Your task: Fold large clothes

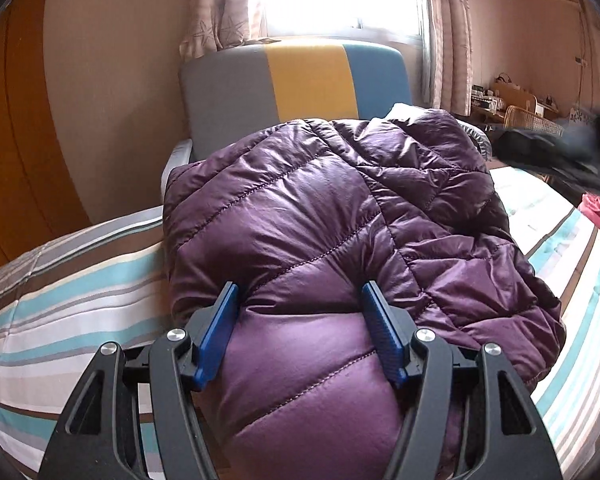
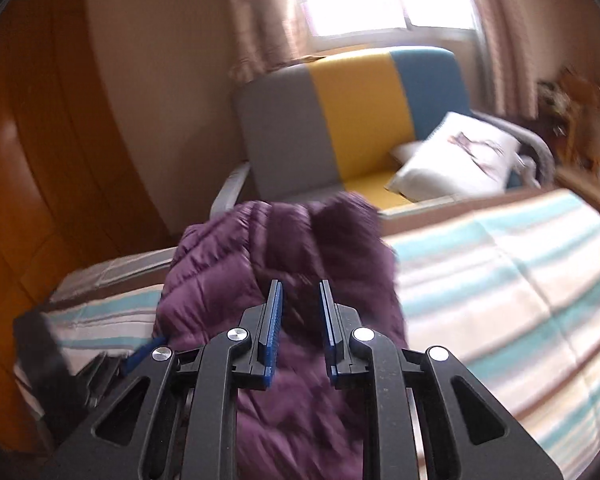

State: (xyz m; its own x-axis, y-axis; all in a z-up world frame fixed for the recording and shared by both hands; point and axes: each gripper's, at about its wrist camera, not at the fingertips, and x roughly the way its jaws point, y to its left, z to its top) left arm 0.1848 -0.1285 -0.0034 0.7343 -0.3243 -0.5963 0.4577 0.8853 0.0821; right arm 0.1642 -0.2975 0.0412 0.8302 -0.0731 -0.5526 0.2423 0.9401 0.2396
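- The left gripper point(image 1: 300, 320) points forward and slopes downward.
- Its two blue fingers point(image 1: 216, 336) stand well apart, and a thick roll of the purple jacket point(image 1: 300, 216) fills the gap between them.
- Both fingers press on the sides of this roll, so the gripper holds it.
- The right gripper point(image 2: 300, 322) also slopes downward, and its picture is blurred.
- Its fingers point(image 2: 272, 332) are parallel, with only a narrow gap between them.
- Purple fabric shows in this gap, but it is too blurred to tell if the fingers pinch it.
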